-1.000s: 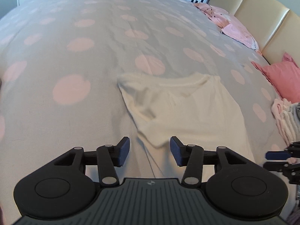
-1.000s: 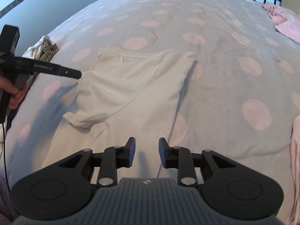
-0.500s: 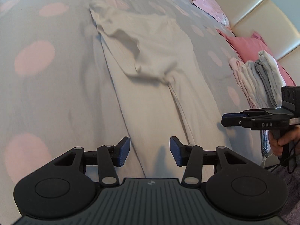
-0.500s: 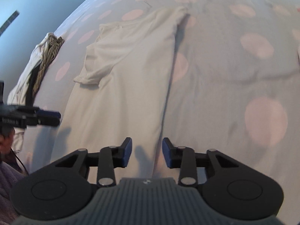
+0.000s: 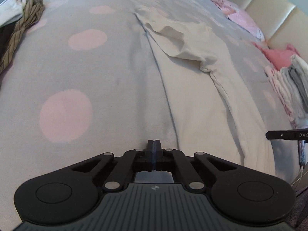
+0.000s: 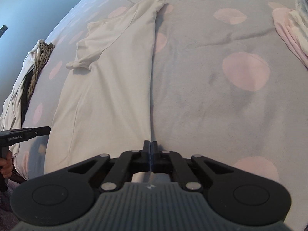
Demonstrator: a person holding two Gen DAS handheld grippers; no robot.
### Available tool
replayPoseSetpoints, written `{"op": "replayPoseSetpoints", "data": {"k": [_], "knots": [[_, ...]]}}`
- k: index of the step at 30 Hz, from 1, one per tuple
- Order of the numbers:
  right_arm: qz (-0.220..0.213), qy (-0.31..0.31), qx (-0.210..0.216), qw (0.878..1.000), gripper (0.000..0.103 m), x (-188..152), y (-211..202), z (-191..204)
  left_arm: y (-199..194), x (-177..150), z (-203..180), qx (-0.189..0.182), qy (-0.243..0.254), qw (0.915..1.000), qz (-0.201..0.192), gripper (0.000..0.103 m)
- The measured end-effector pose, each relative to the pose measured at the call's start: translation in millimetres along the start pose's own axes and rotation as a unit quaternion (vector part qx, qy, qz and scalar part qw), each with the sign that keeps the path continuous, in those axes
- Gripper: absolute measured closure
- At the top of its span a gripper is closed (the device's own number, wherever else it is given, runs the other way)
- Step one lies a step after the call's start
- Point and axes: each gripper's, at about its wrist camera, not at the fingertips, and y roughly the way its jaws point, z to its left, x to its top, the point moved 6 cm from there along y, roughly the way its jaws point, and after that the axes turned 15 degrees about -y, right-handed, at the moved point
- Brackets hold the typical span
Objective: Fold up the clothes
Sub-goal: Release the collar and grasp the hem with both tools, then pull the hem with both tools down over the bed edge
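Observation:
A cream white t-shirt (image 5: 194,80) lies flat and lengthwise on the grey bedspread with pink dots (image 5: 77,73), one sleeve folded in. It also shows in the right wrist view (image 6: 107,80). My left gripper (image 5: 154,144) is shut at the shirt's near hem, at its left corner. My right gripper (image 6: 149,146) is shut on the hem at the shirt's right corner. Each gripper shows at the edge of the other's view: the right one (image 5: 284,134) and the left one (image 6: 25,133).
A pile of unfolded clothes, white and striped olive (image 5: 21,25), lies at the left bed edge and also shows in the right wrist view (image 6: 32,67). A stack of folded clothes (image 5: 288,84) sits at the right. Pink pillows (image 5: 242,17) and a cream headboard (image 5: 273,19) are at the far right.
Both grippers have dropped to the shirt's near hem and gone from open to shut, one at each bottom corner. The shirt lies as before.

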Motion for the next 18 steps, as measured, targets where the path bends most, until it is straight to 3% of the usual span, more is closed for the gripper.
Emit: {"op": "replayPoseSetpoints", "data": {"k": [4, 5, 6, 7, 8, 14, 18], "knots": [[-0.003, 0.011, 0.000, 1.000, 0.093, -6, -9, -4, -13, -11, 1, -0.039, -0.021, 0.9989, 0.016, 0.103], [-0.004, 0.013, 0.004, 1.000, 0.089, -8, -13, -3, -15, -16, 0, -0.047, -0.018, 0.9984, 0.025, 0.097], [-0.007, 0.015, 0.012, 1.000, 0.078, -11, -17, -2, -17, -21, -1, -0.054, -0.016, 0.9979, 0.034, 0.083], [-0.009, 0.017, 0.020, 1.000, 0.071, -14, -22, 0, -18, -27, -3, -0.056, -0.012, 0.9974, 0.043, 0.076], [-0.008, 0.017, 0.028, 0.999, 0.071, -18, -26, 3, -19, -35, -6, -0.057, -0.007, 0.9969, 0.053, 0.067], [0.033, 0.000, 0.063, 0.997, 0.072, -57, -34, 22, -23, -76, -17, -0.062, 0.037, 0.9926, 0.097, 0.068], [0.057, 0.011, 0.091, 0.994, 0.074, -83, -26, 26, -25, -94, -27, -0.053, 0.073, 0.9909, 0.099, 0.068]]}}
